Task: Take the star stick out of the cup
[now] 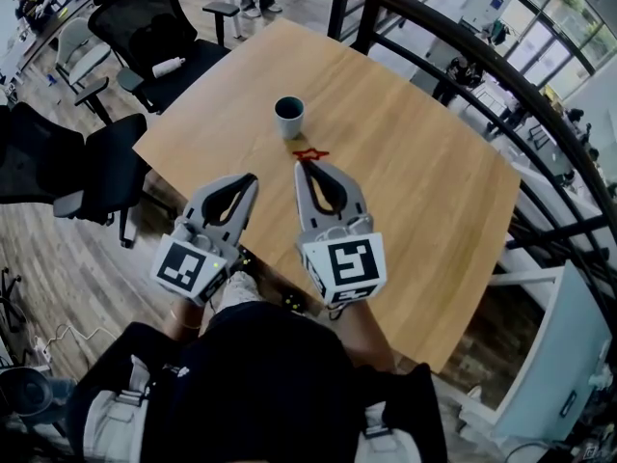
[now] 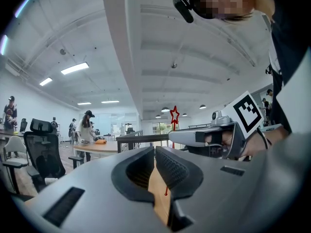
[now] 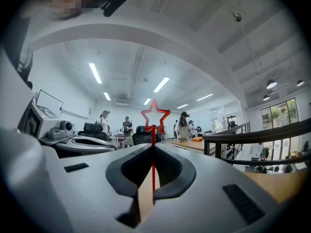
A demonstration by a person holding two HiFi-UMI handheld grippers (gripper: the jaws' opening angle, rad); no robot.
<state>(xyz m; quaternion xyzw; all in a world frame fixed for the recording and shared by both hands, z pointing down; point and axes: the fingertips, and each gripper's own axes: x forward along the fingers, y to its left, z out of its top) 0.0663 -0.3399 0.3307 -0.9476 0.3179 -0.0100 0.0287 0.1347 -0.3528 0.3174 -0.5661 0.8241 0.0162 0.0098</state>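
A small grey-blue cup (image 1: 288, 118) stands upright near the middle of the wooden table (image 1: 415, 172), and nothing shows inside it. The red star stick (image 1: 310, 153) is out of the cup, with my right gripper (image 1: 307, 165) shut on its thin shaft. The outlined star (image 3: 155, 114) pokes out past the jaw tips, a short way on the near side of the cup. From the left gripper view the star (image 2: 174, 114) shows above the right gripper. My left gripper (image 1: 251, 178) hangs beside the right one, to its left, shut with nothing held.
Black office chairs (image 1: 92, 167) stand off the table's left edge. A dark curved railing (image 1: 463, 56) runs along the far right side. The table's near edge (image 1: 193, 196) lies just under both grippers. People stand at distant desks in the gripper views.
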